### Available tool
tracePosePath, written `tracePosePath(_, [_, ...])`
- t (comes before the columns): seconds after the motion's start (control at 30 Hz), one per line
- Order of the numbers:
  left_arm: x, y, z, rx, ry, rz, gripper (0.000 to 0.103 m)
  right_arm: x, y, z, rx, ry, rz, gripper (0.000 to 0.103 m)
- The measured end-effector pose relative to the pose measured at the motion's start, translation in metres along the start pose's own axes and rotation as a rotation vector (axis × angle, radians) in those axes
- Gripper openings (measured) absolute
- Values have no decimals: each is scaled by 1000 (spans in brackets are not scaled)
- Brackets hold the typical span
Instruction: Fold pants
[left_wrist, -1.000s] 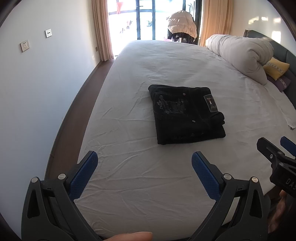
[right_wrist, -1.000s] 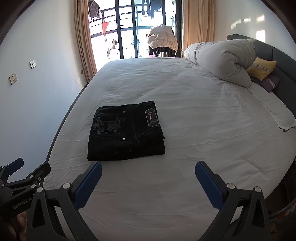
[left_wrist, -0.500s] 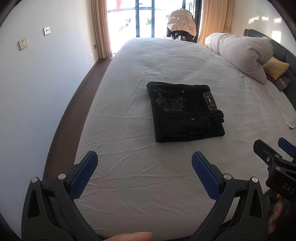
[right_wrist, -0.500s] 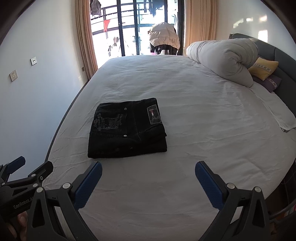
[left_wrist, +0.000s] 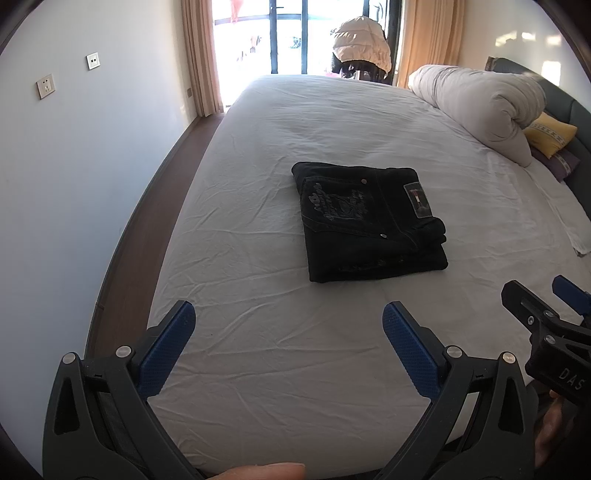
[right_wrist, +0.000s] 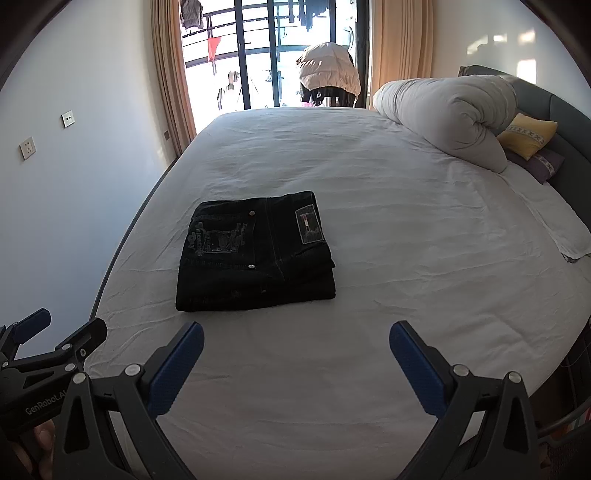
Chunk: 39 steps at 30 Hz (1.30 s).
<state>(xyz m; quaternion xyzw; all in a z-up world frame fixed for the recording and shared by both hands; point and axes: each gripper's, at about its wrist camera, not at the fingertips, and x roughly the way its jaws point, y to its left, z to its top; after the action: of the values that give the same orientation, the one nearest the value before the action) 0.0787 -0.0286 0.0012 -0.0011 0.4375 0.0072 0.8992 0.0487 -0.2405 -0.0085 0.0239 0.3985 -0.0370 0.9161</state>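
Black pants (left_wrist: 365, 221) (right_wrist: 255, 251) lie folded into a compact rectangle on the white bed sheet, back pocket embroidery and a label patch facing up. My left gripper (left_wrist: 288, 325) hovers open above the near part of the bed, well short of the pants, nothing between its blue pads. In the right wrist view my right gripper (right_wrist: 295, 339) is open too, just in front of the pants' near edge and apart from them. Each gripper shows at the edge of the other's view: the right gripper (left_wrist: 546, 317) and the left gripper (right_wrist: 55, 336).
The bed (left_wrist: 295, 369) fills most of both views. A rolled grey duvet (right_wrist: 447, 118), a yellow pillow (right_wrist: 528, 134) and a white towel (right_wrist: 561, 229) sit at the far right by the dark headboard. A wall with sockets and a strip of floor (left_wrist: 125, 251) run along the left.
Both grippers have drawn back and up a little from the pants, so the folded pants appear slightly farther away. The pants have not moved and both grippers stay open.
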Motion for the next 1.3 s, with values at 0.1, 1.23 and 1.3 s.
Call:
tracePosePath(0.1, [0, 1, 0, 1, 0, -1, 103, 0, 0, 0, 0, 0, -1, 103])
tracePosePath(1.23, [6, -5, -1, 5, 4, -24, 103, -1, -1, -2, 3, 6, 2, 103])
tracePosePath(1.3, [6, -8, -3, 12, -3, -23, 103, -1, 0, -4, 5, 7, 1, 103])
